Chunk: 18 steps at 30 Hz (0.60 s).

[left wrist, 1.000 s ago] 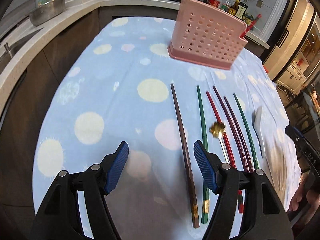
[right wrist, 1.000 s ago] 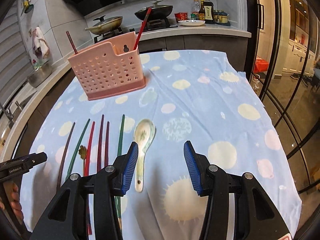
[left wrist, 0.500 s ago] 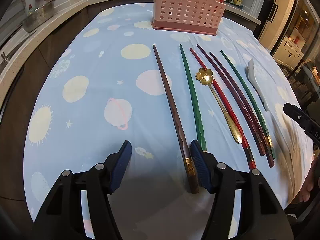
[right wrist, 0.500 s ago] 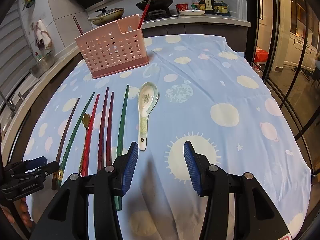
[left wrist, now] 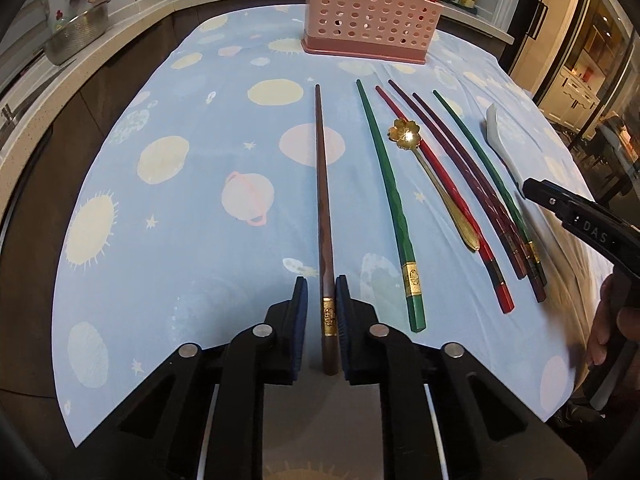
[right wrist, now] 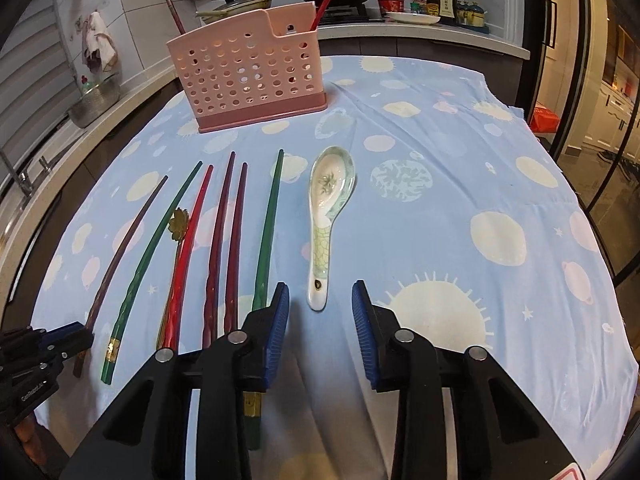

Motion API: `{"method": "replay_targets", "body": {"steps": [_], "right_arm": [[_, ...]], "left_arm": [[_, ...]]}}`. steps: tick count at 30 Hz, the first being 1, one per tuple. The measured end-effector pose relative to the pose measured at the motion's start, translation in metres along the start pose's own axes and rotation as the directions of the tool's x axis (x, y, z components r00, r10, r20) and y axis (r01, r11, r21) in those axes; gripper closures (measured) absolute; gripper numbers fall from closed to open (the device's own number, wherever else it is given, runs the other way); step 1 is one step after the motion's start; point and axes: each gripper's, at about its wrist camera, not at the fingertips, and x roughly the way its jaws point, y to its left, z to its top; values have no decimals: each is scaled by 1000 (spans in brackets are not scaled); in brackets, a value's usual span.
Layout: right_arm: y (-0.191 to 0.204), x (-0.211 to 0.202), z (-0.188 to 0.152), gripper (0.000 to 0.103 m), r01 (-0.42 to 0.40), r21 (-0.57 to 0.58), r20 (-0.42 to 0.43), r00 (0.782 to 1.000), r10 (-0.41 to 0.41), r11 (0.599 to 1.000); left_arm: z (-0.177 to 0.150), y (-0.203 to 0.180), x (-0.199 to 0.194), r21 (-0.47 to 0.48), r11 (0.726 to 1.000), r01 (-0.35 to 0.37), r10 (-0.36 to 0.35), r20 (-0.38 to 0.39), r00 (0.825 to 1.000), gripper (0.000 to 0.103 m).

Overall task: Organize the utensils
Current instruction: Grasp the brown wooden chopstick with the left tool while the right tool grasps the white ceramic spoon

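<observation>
My left gripper (left wrist: 321,284) is shut on the handle end of a brown chopstick (left wrist: 322,184), which lies flat on the blue cloth. To its right lie a green chopstick (left wrist: 390,204), a gold flower spoon (left wrist: 424,164), a red chopstick (left wrist: 444,200), two dark red ones and another green one. A ceramic spoon (right wrist: 326,216) lies just ahead of my right gripper (right wrist: 320,292), which is open and empty, its jaws either side of the spoon's handle tip. The pink perforated holder (right wrist: 248,76) stands at the far side and holds a red and a brown chopstick.
The table's blue spotted cloth (right wrist: 460,184) has bare room on the right. A kitchen counter with a metal bowl (left wrist: 76,38) curves along the left. A stove with pans and bottles stands behind the holder. Glass doors are on the right.
My left gripper has shifted right and shut on the brown chopstick's handle. My right gripper has moved forward, closer to the ceramic spoon's handle, still open.
</observation>
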Motion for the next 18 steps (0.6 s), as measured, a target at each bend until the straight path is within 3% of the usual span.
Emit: {"method": "replay_targets", "body": {"steps": [8, 18], "right_arm": [[6, 18, 6, 90, 35, -43, 5, 999, -35, 998], [-2, 13, 3, 93, 22, -22, 10, 1000, -22, 1000]], "left_arm": [[-1, 4, 0, -25, 999, 28, -28, -8, 1000, 96], [-5, 4, -4, -42, 998, 40, -41, -20, 999, 94]]}}
